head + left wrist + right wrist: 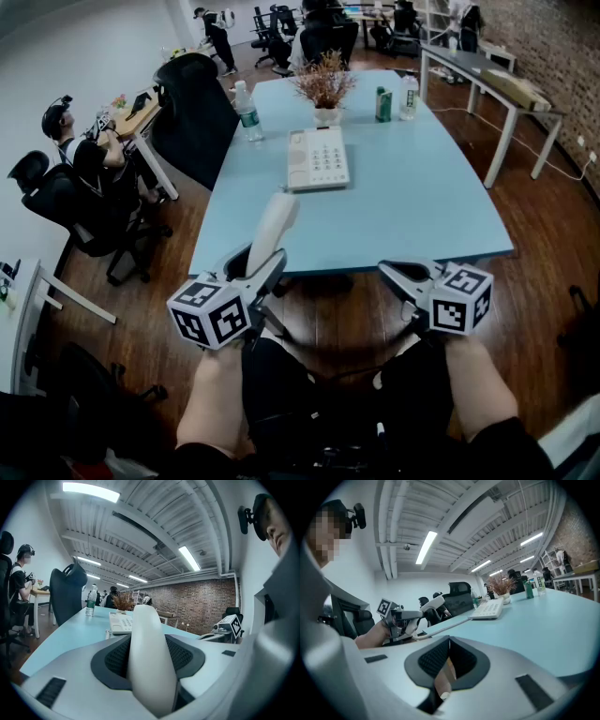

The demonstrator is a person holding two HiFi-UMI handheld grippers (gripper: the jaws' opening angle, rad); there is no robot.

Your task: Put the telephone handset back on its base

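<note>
The white telephone handset [273, 228] is raised above the front edge of the light blue table [412, 206]. My left gripper [265, 265] is shut on its lower end, and the handset [149, 658] fills the space between the pads in the left gripper view. The phone base [317, 157] with its keypad lies flat mid-table beyond it, its cradle side bare. A coiled cord [440, 629] runs from the base [490, 609] towards the handset [432, 603]. My right gripper [401, 275] hovers at the table's front edge, shut with nothing in it [449, 641].
Behind the base stand a vase of dried plants [325, 89], a water bottle [247, 111], a green can [383, 103] and a clear bottle [409, 96]. A black office chair [192, 103] is at the table's left. People sit at a desk [131, 120] further left.
</note>
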